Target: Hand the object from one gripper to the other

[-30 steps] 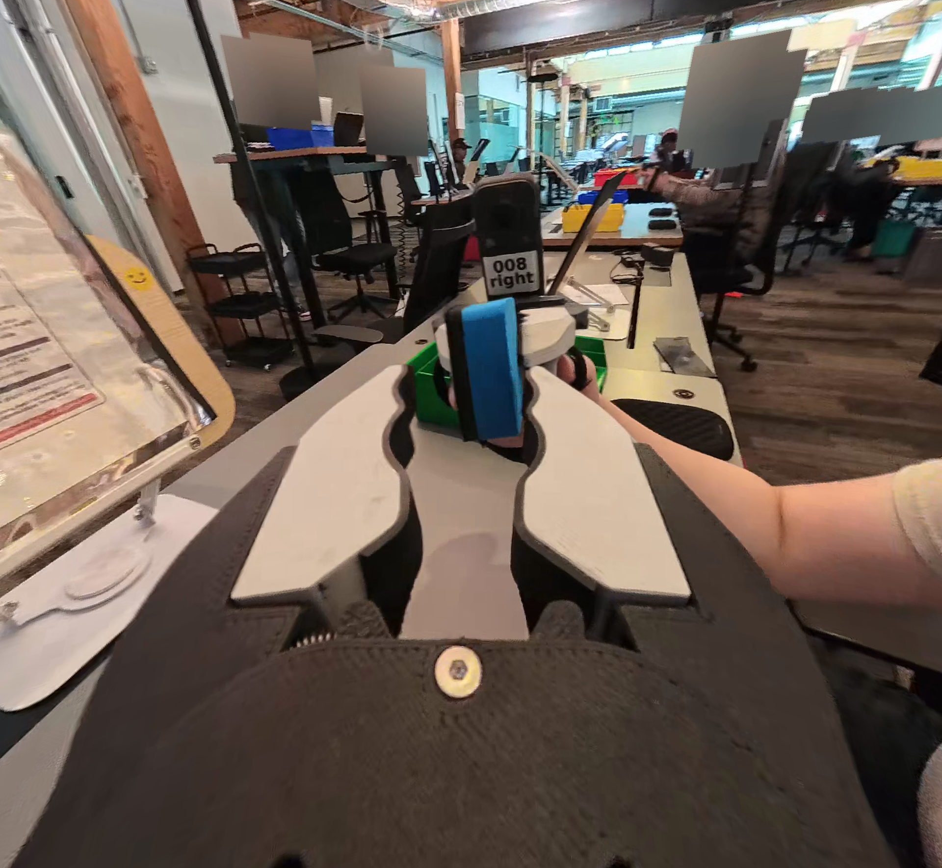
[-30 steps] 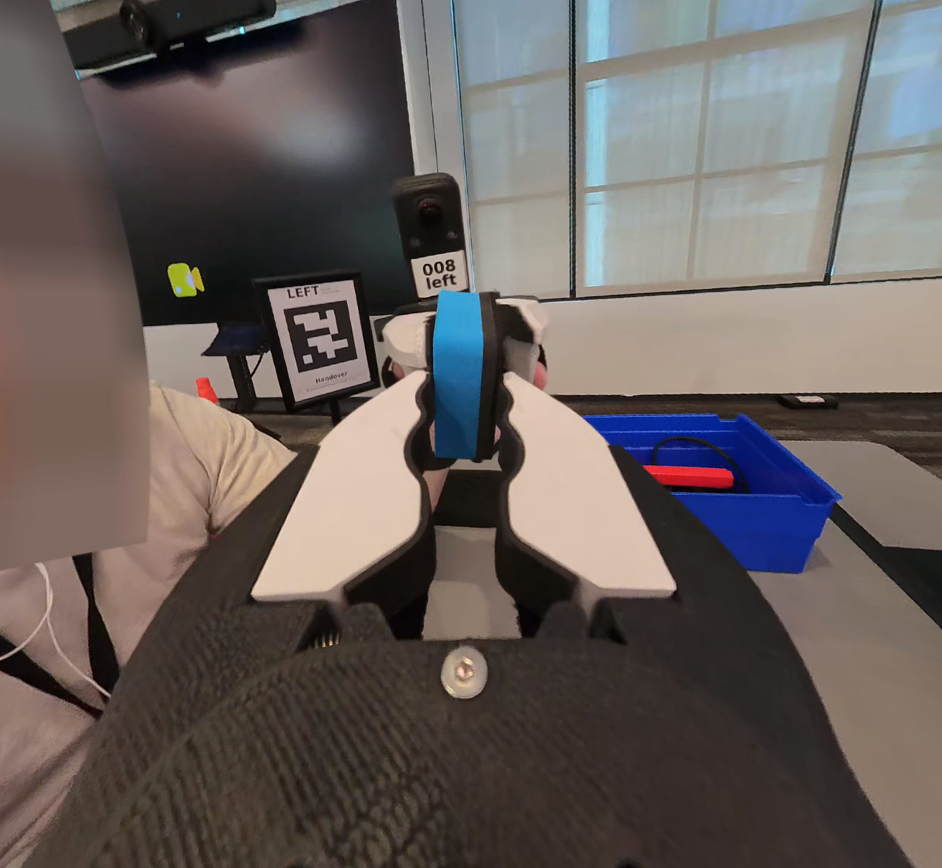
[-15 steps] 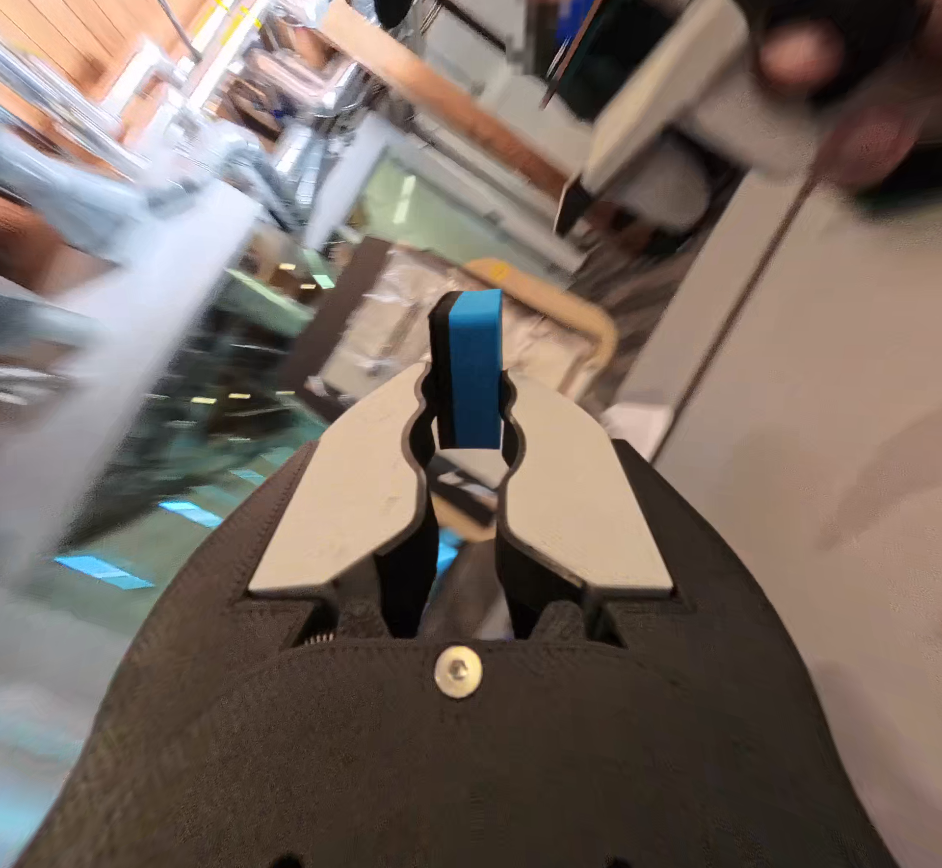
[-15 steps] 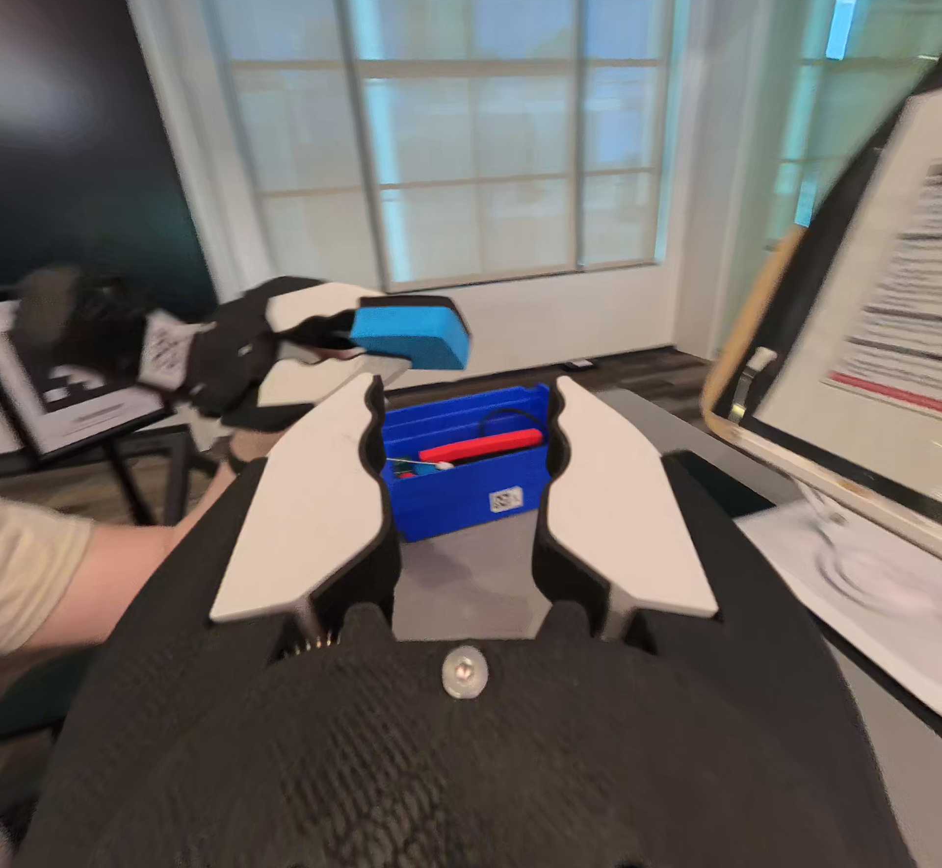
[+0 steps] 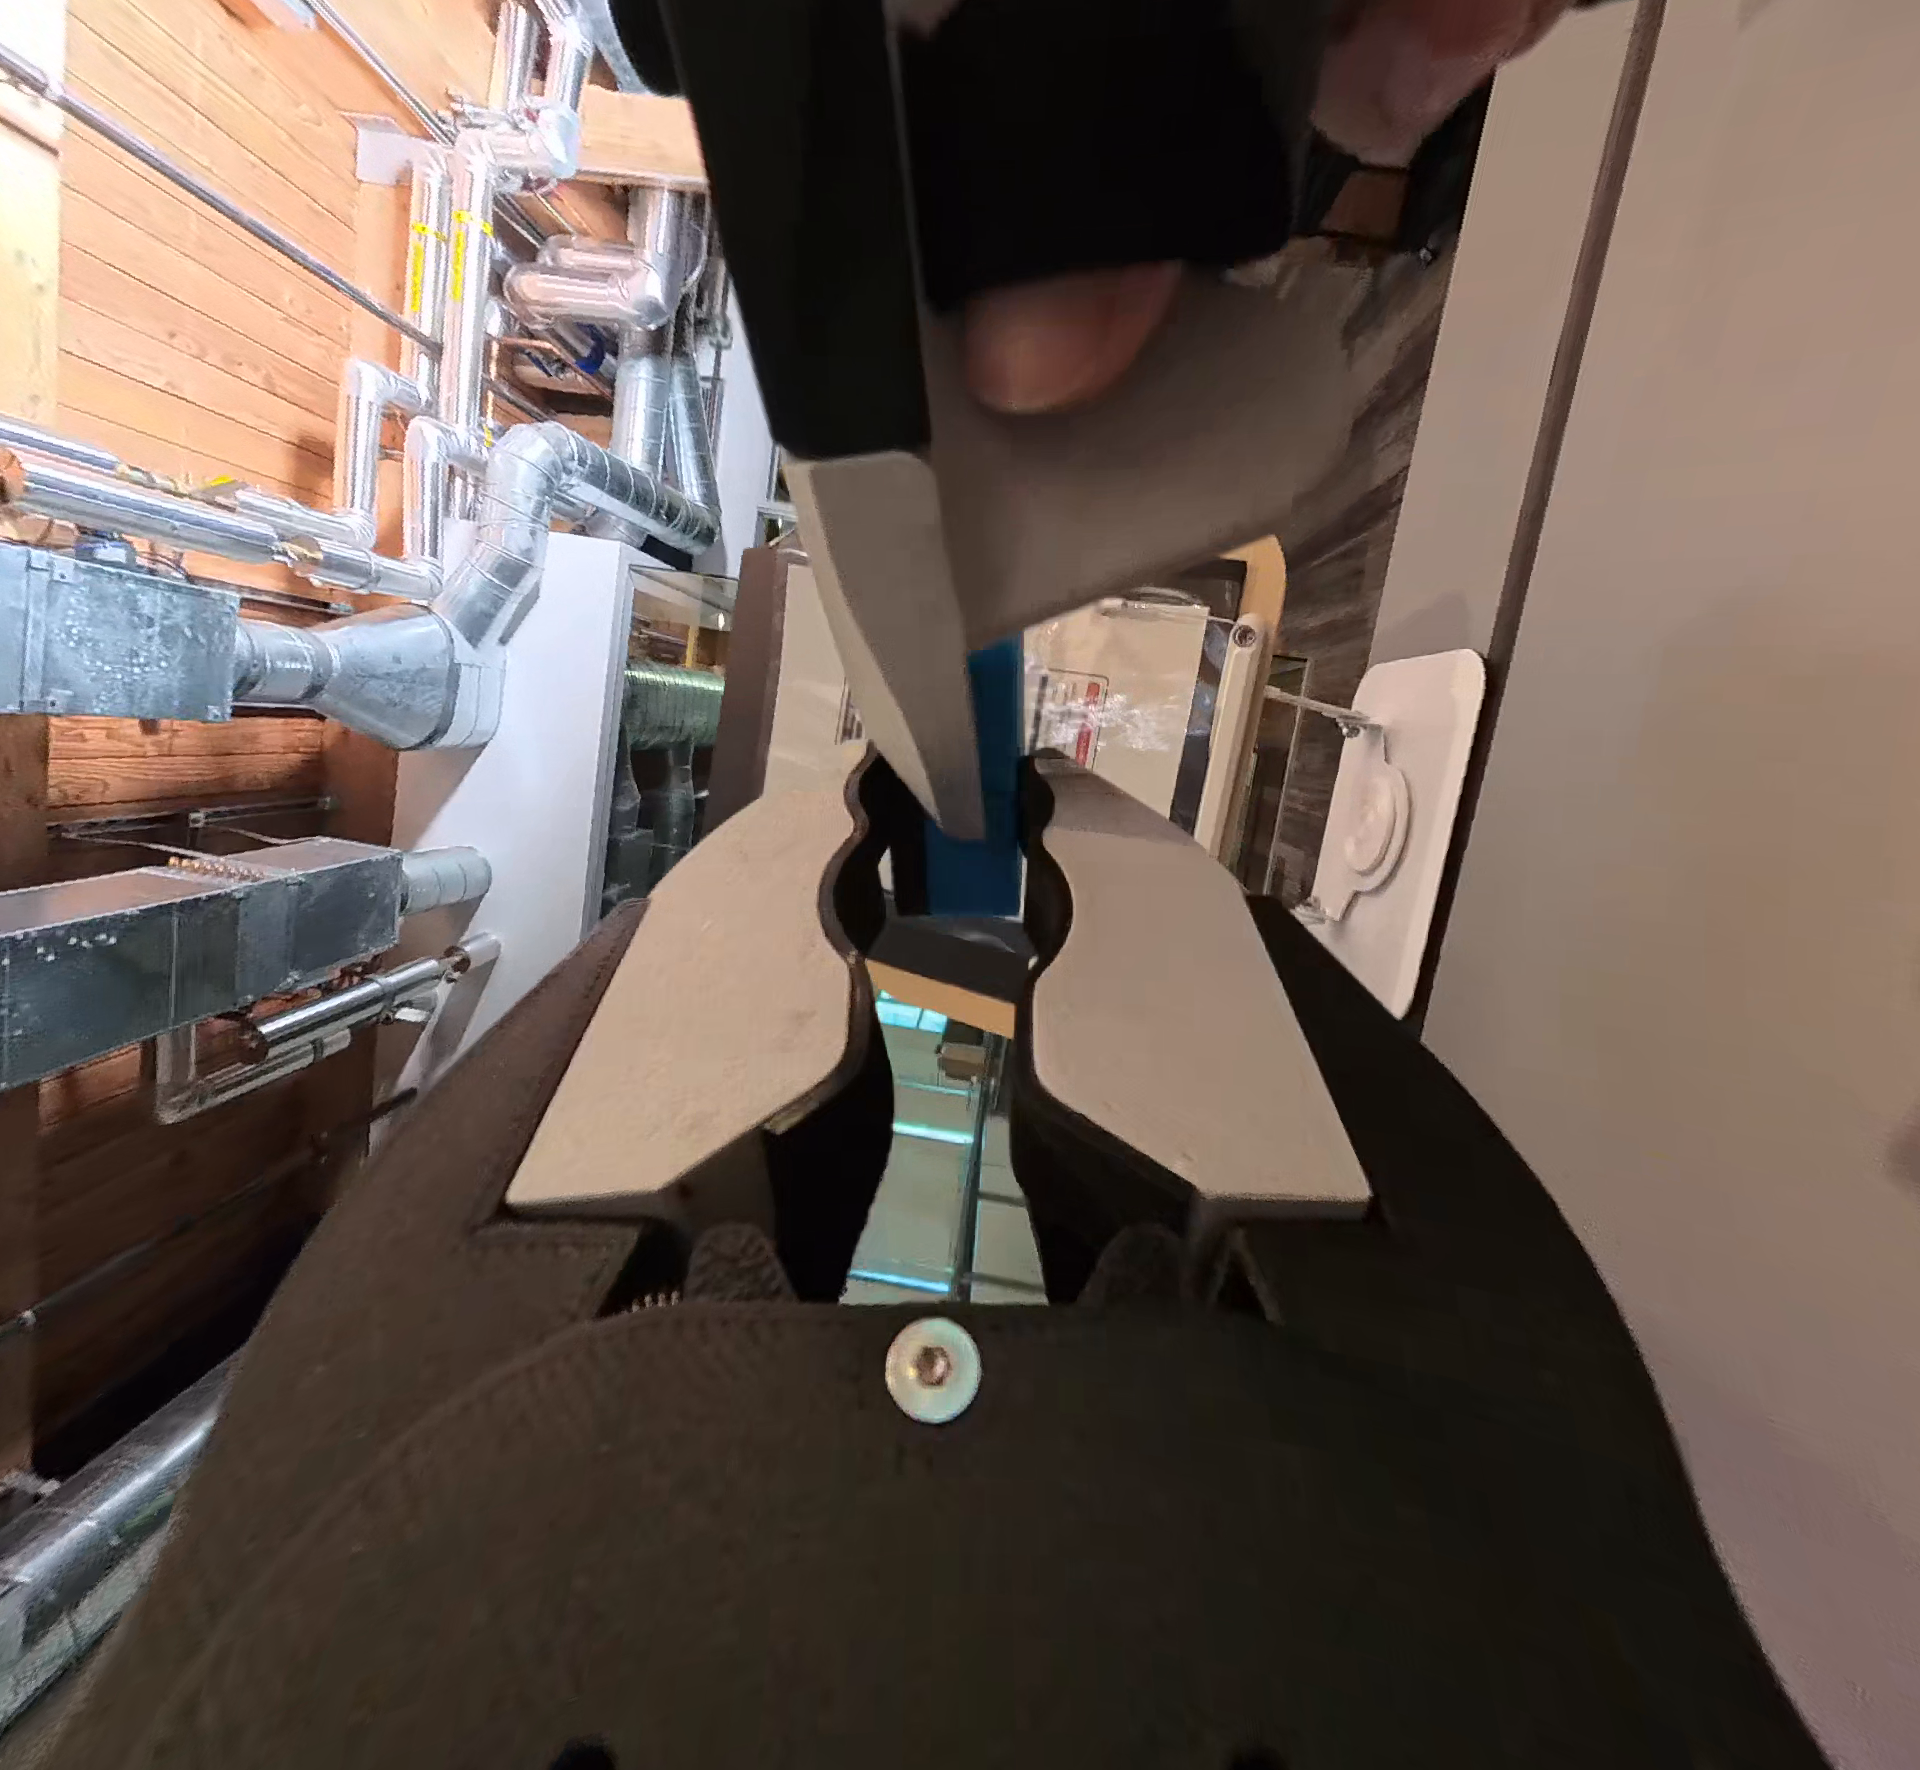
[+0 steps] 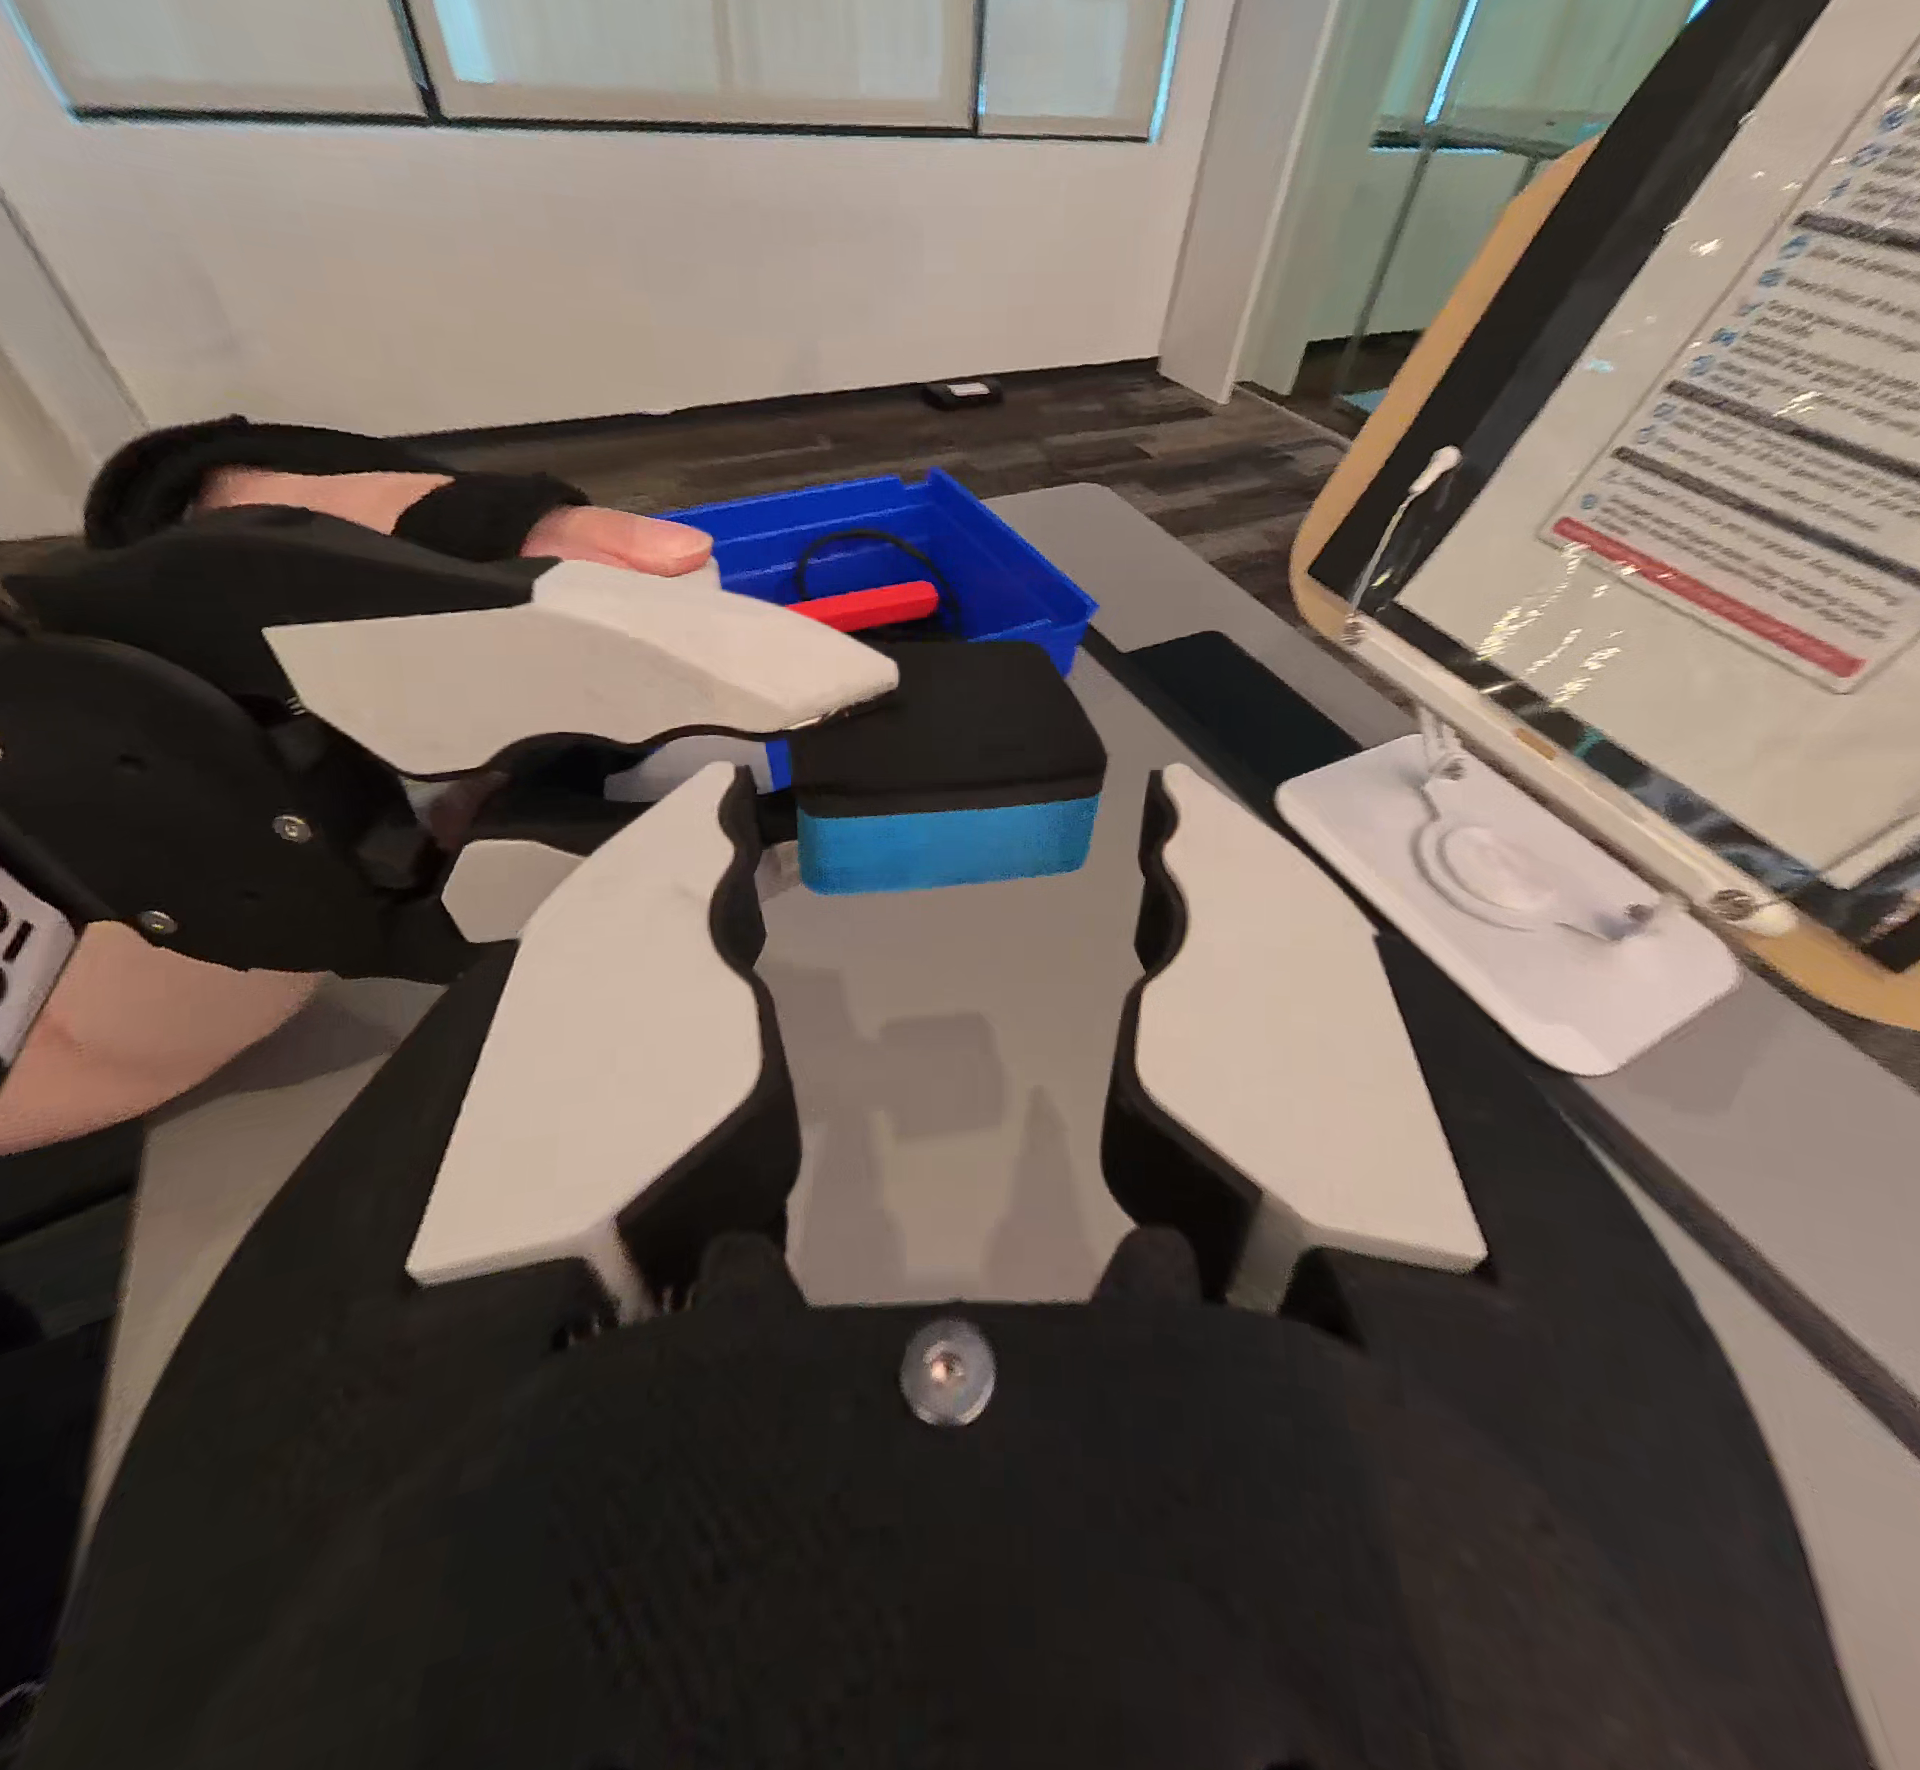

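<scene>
Left claw (image 5: 956, 816) is clamped on the foam block (image 5: 997, 785), blue on one face and black on the other, gripping one end so the rest sticks out sideways in the air above the table (image 6: 935, 1045). Right claw (image 6: 945, 775) is spread wide and empty, its fingers on either side of the block's free end, which sits at their tips or just ahead of them, not touching either as far as can be seen. A second ago both claws were on the block, held upright between them. Half a second ago the right one had let go and opened, and the left had swung the block off to the side. Now the right has come back in close, near enough that one of its fingers crosses in front of the block in the left wrist view. That looks like the start of a pass back from left to right. The right claw probably needs to move a little farther forward before closing, and the left should hold on until it has. Beyond the block a blue bin (image 6: 997, 525) rests on the table, holding a red bar (image 6: 862, 603) and a loop of black cable (image 6: 862, 546). To the right, a framed sign (image 6: 1662, 473) leans on a white stand.
</scene>
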A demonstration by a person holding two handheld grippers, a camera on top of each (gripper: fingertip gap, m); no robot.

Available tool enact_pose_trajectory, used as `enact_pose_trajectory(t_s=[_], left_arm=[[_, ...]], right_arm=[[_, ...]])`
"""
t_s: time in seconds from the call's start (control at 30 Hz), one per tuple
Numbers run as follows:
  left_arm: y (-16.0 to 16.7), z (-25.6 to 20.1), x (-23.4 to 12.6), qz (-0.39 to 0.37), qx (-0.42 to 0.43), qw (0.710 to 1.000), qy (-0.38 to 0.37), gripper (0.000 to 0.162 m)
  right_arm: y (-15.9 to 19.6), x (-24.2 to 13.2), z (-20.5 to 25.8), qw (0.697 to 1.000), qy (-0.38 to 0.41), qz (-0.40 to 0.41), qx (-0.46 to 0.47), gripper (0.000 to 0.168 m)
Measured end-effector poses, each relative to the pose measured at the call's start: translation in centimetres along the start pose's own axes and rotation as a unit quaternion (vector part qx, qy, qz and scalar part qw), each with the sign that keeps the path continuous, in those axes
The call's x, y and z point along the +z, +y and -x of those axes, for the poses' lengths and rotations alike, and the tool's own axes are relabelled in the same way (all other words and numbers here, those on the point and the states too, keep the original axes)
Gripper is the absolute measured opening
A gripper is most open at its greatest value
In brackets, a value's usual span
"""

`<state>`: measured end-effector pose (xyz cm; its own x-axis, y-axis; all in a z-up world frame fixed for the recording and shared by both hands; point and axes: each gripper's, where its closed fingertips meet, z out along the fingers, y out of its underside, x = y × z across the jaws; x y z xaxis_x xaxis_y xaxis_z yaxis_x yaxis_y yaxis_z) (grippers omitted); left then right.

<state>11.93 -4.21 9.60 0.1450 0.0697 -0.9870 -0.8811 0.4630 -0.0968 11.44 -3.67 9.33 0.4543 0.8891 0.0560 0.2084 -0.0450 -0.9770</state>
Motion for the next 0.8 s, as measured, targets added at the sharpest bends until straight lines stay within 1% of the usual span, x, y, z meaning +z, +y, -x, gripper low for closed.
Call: enact_pose_trajectory(t_s=[0.03, 0.07, 0.17, 0.23, 0.3, 0.33, 0.37, 0.4, 0.43, 0.47, 0.5, 0.53, 0.57, 0.6, 0.63, 0.67, 0.7, 0.77, 0.8], left_arm=[[-0.3, -0.1, -0.1, -0.007, -0.004, 1.000, 0.004, 0.022], [-0.4, -0.1, -0.1, -0.010, -0.013, 1.000, 0.005, 0.022], [-0.5, 1.1, -0.5, -0.031, -0.076, 0.997, -0.005, 0.023], [0.1, 2.3, -1.0, -0.039, -0.159, 0.987, 0.009, 0.028], [0.6, 3.6, -1.7, -0.064, -0.274, 0.959, 0.044, 0.036], [0.6, 4.1, -2.2, -0.086, -0.343, 0.933, 0.072, 0.041], [0.5, 4.7, -2.6, -0.109, -0.421, 0.894, 0.104, 0.046], [0.1, 5.1, -3.1, -0.138, -0.502, 0.841, 0.150, 0.051], [-0.6, 5.4, -3.6, -0.168, -0.574, 0.774, 0.207, 0.055], [-1.1, 5.7, -4.2, -0.193, -0.638, 0.699, 0.260, 0.060], [-1.5, 6.1, -4.6, -0.211, -0.687, 0.624, 0.307, 0.067], [-1.6, 6.3, -4.9, -0.225, -0.714, 0.567, 0.343, 0.069], [-1.6, 6.2, -4.9, -0.226, -0.729, 0.533, 0.365, 0.070], [-1.5, 5.8, -4.7, -0.220, -0.736, 0.516, 0.379, 0.072], [-1.7, 5.4, -4.6, -0.215, -0.736, 0.510, 0.390, 0.072], [-1.9, 4.9, -4.6, -0.208, -0.730, 0.515, 0.398, 0.071], [-2.1, 4.4, -4.5, -0.202, -0.723, 0.525, 0.401, 0.069], [-2.5, 3.4, -4.1, -0.185, -0.706, 0.552, 0.403, 0.060], [-2.8, 2.9, -4.2, -0.183, -0.697, 0.559, 0.411, 0.055]], right_arm=[[0.2, 0.1, 0.1, 1.000, -0.011, 0.004, 0.006, 0.069], [0.2, 0.0, 0.2, 1.000, -0.021, 0.003, 0.008, 0.057], [-1.3, -0.5, 0.3, 0.998, -0.043, -0.052, 0.016, 0.056], [-2.6, -1.3, 0.3, 0.993, -0.054, -0.105, 0.006, 0.056], [-3.9, -2.4, 0.1, 0.984, -0.061, -0.165, -0.002, 0.056], [-4.6, -3.2, 0.5, 0.975, -0.078, -0.208, -0.019, 0.056], [-5.3, -4.1, 1.1, 0.962, -0.099, -0.253, -0.043, 0.056], [-5.8, -5.0, 1.8, 0.947, -0.113, -0.292, -0.067, 0.056], [-6.0, -5.7, 2.2, 0.935, -0.119, -0.321, -0.092, 0.056], [-6.1, -6.1, 2.5, 0.925, -0.118, -0.341, -0.121, 0.056], [-5.9, -6.2, 2.9, 0.916, -0.112, -0.352, -0.158, 0.056], [-5.6, -6.2, 3.2, 0.909, -0.100, -0.354, -0.197, 0.056], [-5.3, -5.9, 3.5, 0.902, -0.083, -0.350, -0.239, 0.056], [-5.0, -5.6, 3.7, 0.895, -0.065, -0.341, -0.279, 0.057], [-4.7, -5.2, 4.0, 0.889, -0.049, -0.331, -0.314, 0.057], [-4.3, -4.8, 4.3, 0.882, -0.040, -0.319, -0.343, 0.057], [-4.0, -4.3, 4.6, 0.878, -0.035, -0.308, -0.365, 0.056], [-3.7, -3.7, 5.0, 0.872, -0.031, -0.297, -0.389, 0.056], [-3.5, -3.4, 5.2, 0.870, -0.031, -0.295, -0.394, 0.056]])
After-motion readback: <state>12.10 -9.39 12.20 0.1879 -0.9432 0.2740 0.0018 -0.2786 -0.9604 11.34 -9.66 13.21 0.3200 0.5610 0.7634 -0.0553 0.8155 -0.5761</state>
